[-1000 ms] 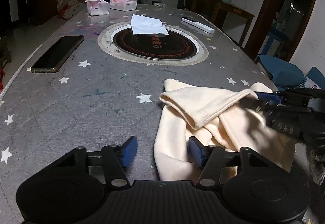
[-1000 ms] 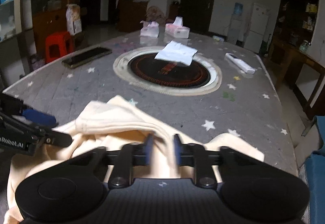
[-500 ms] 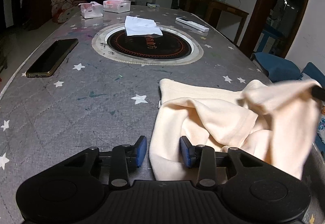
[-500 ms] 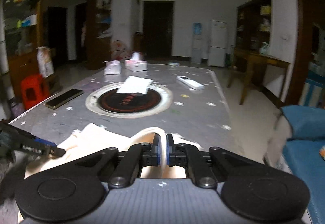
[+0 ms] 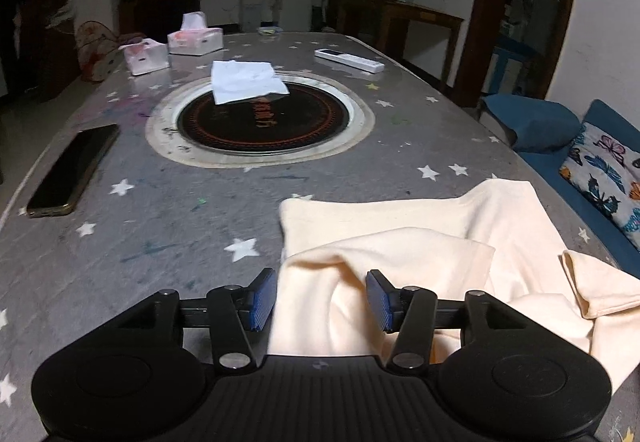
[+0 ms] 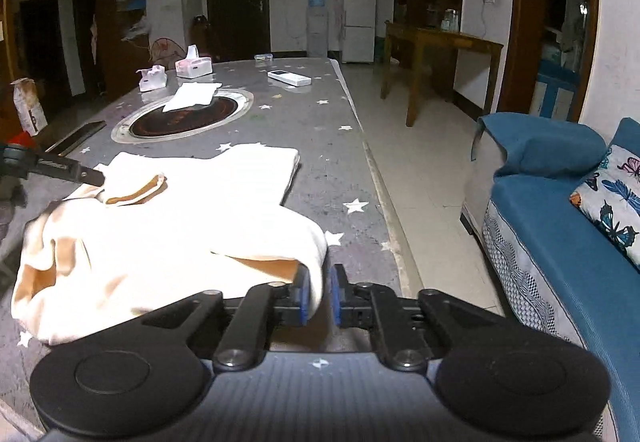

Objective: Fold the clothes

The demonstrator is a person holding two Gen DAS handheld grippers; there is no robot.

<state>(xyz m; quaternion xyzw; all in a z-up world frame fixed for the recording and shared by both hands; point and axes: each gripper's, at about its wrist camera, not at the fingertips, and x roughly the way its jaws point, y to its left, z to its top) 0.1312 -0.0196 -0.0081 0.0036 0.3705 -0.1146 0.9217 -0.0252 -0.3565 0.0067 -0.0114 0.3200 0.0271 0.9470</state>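
You are working a cream garment (image 5: 404, 238) that is lying rumpled at the near right end of the starry grey table (image 5: 168, 226).

Your left gripper (image 5: 320, 296) is opening, its blue pads standing either side of a fold without pressing it. Your right gripper (image 6: 319, 296) is also opening, a bunched hem sitting in the narrow gap, the right pad clear of it.
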